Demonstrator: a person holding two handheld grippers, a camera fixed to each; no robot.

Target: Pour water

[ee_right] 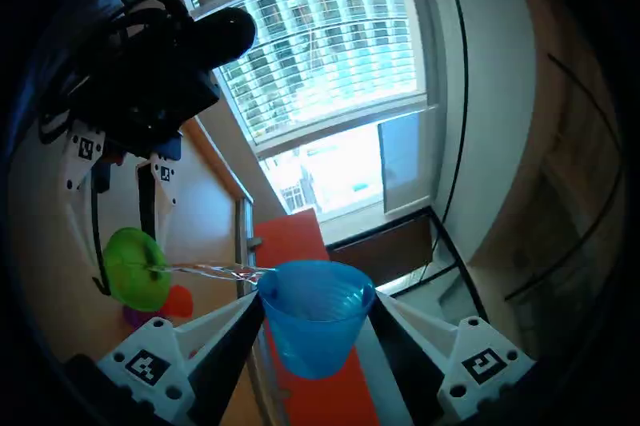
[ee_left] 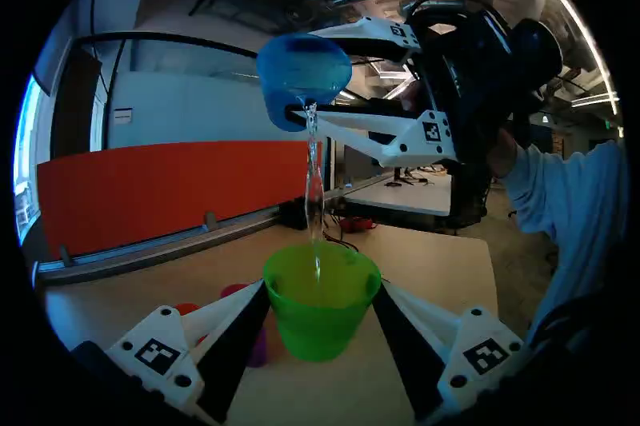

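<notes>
Wooden tabletop (ee_left: 432, 266); my left gripper (ee_left: 320, 292) clamps green plastic cup (ee_left: 320, 310), right gripper (ee_right: 316, 304) clamps tilted blue plastic cup (ee_right: 316, 330). Keep water stream (ee_left: 314, 186) centred, tilt slowly.

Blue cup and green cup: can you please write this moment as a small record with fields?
blue cup: tilted, gripped by the right gripper, above the green cup
green cup: upright, gripped by the left gripper
water: thin stream falling from blue cup into green cup
table: light wood, below both cups
stage: pouring under way
</notes>
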